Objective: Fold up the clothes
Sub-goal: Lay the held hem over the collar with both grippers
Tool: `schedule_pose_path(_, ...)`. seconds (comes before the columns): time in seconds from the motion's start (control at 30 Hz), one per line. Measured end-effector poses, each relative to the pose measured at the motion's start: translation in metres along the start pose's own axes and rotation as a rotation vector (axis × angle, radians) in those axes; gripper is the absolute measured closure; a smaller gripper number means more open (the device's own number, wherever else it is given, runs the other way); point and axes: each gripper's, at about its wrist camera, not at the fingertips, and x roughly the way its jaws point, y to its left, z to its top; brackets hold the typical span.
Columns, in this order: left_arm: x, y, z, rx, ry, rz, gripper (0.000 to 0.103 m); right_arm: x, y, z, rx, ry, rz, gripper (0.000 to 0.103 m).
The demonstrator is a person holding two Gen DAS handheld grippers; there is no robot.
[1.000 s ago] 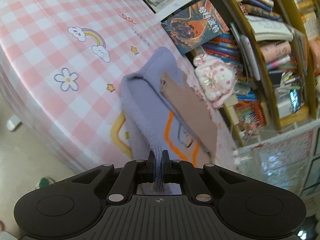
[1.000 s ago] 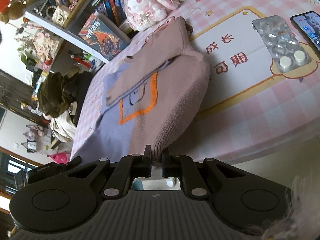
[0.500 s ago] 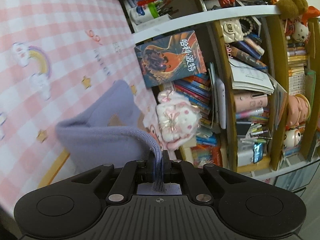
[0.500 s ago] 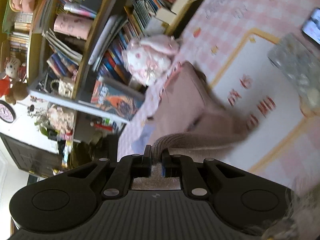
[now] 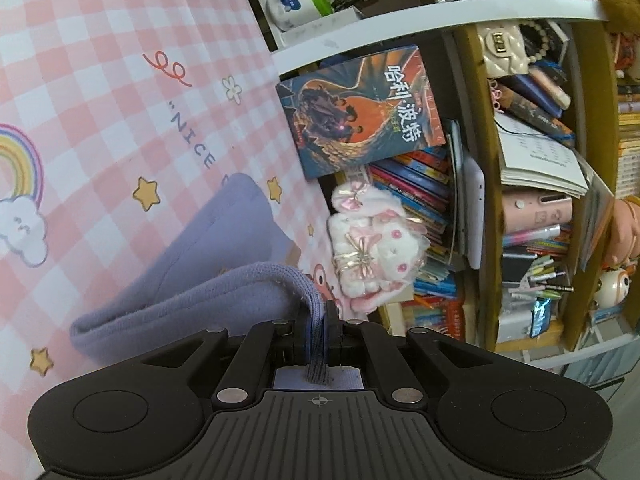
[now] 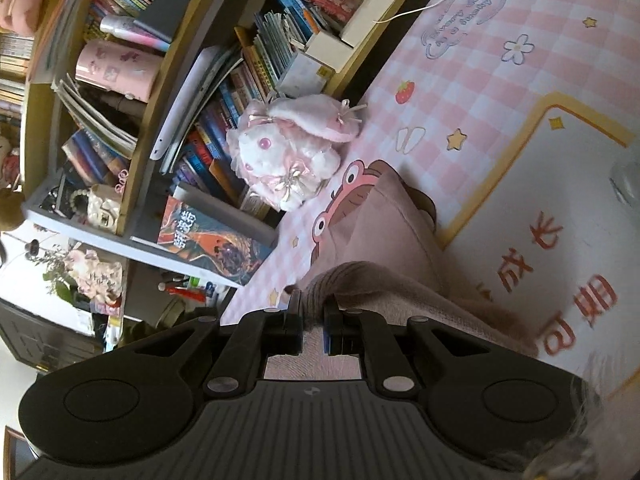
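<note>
A knitted sweater lies on the pink checked table cover, lilac on its left half [image 5: 208, 264] and dusty pink on its right half [image 6: 384, 240]. My left gripper [image 5: 318, 320] is shut on the ribbed lilac hem, which is lifted and folded over toward the far end. My right gripper [image 6: 312, 312] is shut on the ribbed pink hem, also lifted over the body. The sweater's front pattern is hidden under the fold.
A white and pink plush toy [image 5: 372, 248] [image 6: 288, 152] sits at the table's far edge, just beyond the sweater. Behind it stands a crowded bookshelf [image 5: 520, 160] with a dragon-cover book [image 5: 360, 112]. A blister pack [image 6: 626, 184] lies at the right.
Both grippers have carried the hem up from the near table edge and forward over the sweater, toward the bookshelf. The orange pattern on the front is now covered.
</note>
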Motion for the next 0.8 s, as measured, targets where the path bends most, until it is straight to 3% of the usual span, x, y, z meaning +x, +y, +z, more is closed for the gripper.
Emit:
schedule_pose_path(0.2,0.019,-0.001,0.019,-0.023,0.008,-0.007,0.099,0.022,0.015,0.016,-0.016,-0.014,0.003,0.095)
schedule_pose_path(0.53,0.066,0.011,0.043,-0.029,0.047,0.096,0.099,0.084,0.020,0.040,-0.050,0.010,-0.077,0.095)
schedule_pose_path(0.7,0.088,0.013,0.051,0.044,0.078,0.175,0.098,0.115,0.012,0.045,-0.069,0.031,-0.141,0.095)
schedule_pose_path(0.8,0.090,0.006,0.057,0.107,0.086,0.179,0.093,0.131,0.006,0.047,-0.075,0.039,-0.186,0.094)
